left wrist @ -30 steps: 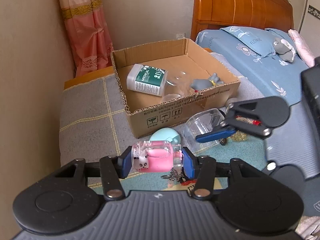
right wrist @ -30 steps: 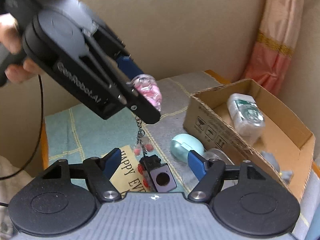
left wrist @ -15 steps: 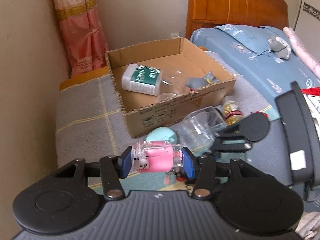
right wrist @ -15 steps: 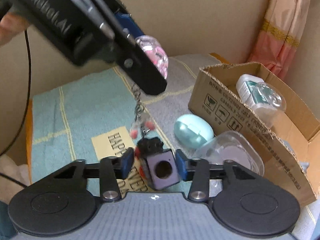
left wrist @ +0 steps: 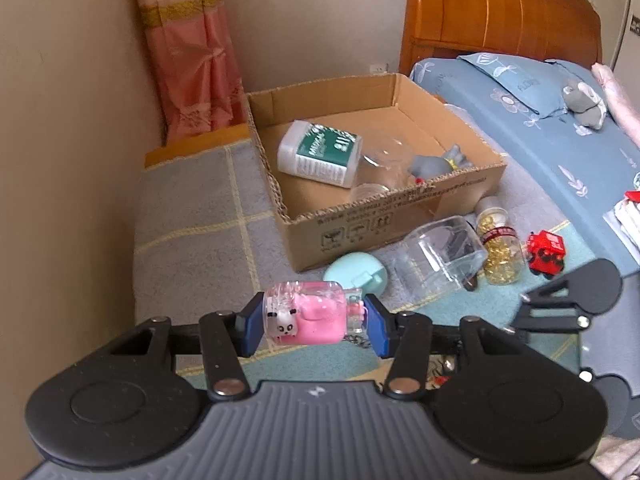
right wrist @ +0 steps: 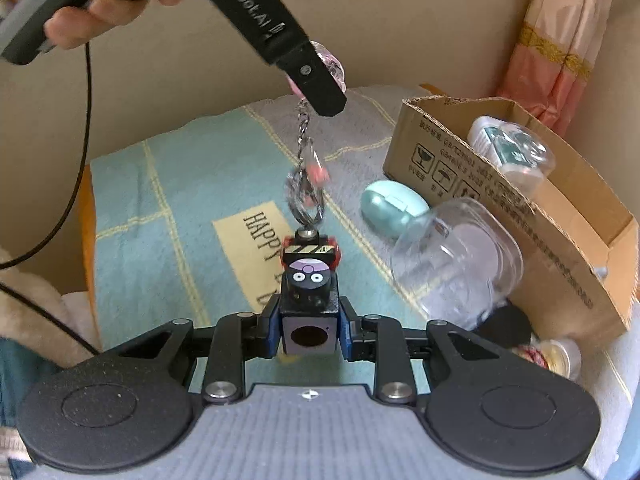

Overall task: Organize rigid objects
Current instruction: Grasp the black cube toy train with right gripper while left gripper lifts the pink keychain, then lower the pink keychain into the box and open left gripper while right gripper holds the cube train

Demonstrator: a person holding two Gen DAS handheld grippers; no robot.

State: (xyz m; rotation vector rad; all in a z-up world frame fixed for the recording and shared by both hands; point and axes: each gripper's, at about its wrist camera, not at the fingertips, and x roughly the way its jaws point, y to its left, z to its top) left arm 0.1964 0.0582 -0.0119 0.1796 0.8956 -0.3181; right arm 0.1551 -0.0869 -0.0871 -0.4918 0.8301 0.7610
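My left gripper is shut on a clear capsule charm with pink filling and a tiny panda, held above the blanket. A chain hangs from the charm down to a small black block figure with a face. My right gripper is shut on that block figure. In the right wrist view the left gripper is up and behind, with the charm just showing past its finger. The cardboard box lies ahead.
The box holds a white medicine bottle, a clear cup and a grey toy. In front of it lie a mint egg-shaped case, a clear plastic jar, a bottle of gold beads and a red toy truck. The bed is at right.
My right gripper closed on the black block figure and pulled it down and away. My left gripper rose with the charm, and the chain now hangs stretched between them.
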